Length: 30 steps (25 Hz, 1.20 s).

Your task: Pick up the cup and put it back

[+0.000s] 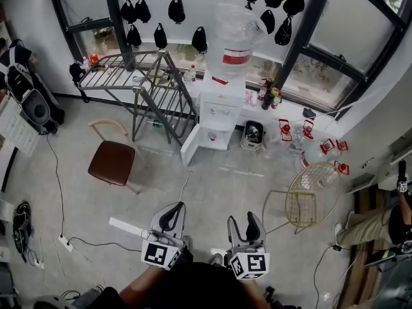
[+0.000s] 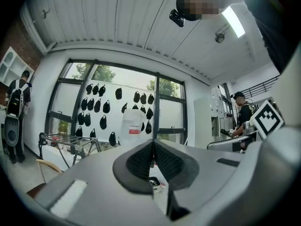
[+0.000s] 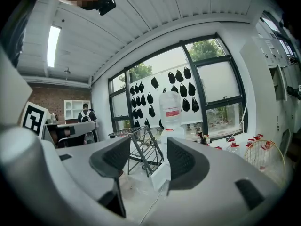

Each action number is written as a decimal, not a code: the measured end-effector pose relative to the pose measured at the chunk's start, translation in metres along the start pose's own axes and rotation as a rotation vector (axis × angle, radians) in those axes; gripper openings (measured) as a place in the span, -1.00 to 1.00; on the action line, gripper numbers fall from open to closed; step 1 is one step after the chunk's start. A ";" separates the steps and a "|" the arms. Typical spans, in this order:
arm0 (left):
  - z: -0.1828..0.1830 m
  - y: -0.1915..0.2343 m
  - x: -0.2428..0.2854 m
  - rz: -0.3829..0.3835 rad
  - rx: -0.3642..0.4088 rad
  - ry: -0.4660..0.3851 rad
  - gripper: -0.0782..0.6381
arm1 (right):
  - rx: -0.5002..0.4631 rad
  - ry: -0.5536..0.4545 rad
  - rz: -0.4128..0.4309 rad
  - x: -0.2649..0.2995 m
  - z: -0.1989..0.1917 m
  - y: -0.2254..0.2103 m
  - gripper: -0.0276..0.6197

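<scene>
Lower centre: left gripper (image 1: 171, 217) jaws pressed together (nothing between them); right gripper (image 1: 246, 224) jaws apart, empty, facing the water dispenser (image 1: 222, 108).

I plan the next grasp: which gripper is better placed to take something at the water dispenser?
Probably the right gripper: its jaws stand apart and empty, aimed toward the water dispenser. On the left gripper the jaws are together.

1. The left gripper (image 1: 171, 216) is held low and near, in front of the person, pointing away; its jaws are pressed together with nothing between them.
2. The right gripper (image 1: 252, 223) sits just to its right, level with it and pointing the same way; its jaws stand apart and empty.
3. The left forearm (image 1: 136, 292) and right forearm (image 1: 256, 296) are bare.
</scene>
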<state>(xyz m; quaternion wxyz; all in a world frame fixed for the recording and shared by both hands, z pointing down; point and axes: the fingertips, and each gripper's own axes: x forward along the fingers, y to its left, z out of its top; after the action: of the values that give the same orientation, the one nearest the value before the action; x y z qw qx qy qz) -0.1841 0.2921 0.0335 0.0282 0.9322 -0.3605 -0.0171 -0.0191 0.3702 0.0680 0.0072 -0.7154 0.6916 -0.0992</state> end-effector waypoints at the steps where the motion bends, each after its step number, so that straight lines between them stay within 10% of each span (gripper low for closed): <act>1: -0.001 0.005 0.002 -0.008 -0.001 0.002 -0.76 | 0.004 0.001 -0.005 0.005 -0.001 0.003 -0.18; 12: -0.027 0.058 0.029 -0.043 -0.018 0.043 -0.76 | 0.026 0.032 -0.020 0.078 -0.013 0.017 -0.22; 30: -0.064 0.081 0.235 0.256 -0.042 0.025 -0.76 | -0.079 0.141 0.283 0.306 -0.029 -0.130 -0.23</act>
<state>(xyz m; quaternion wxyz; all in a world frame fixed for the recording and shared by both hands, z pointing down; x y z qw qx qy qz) -0.0611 0.0763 0.0998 0.0539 0.8779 -0.4758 -0.0093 0.1125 0.0759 0.1563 -0.0557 -0.6020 0.7875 -0.1198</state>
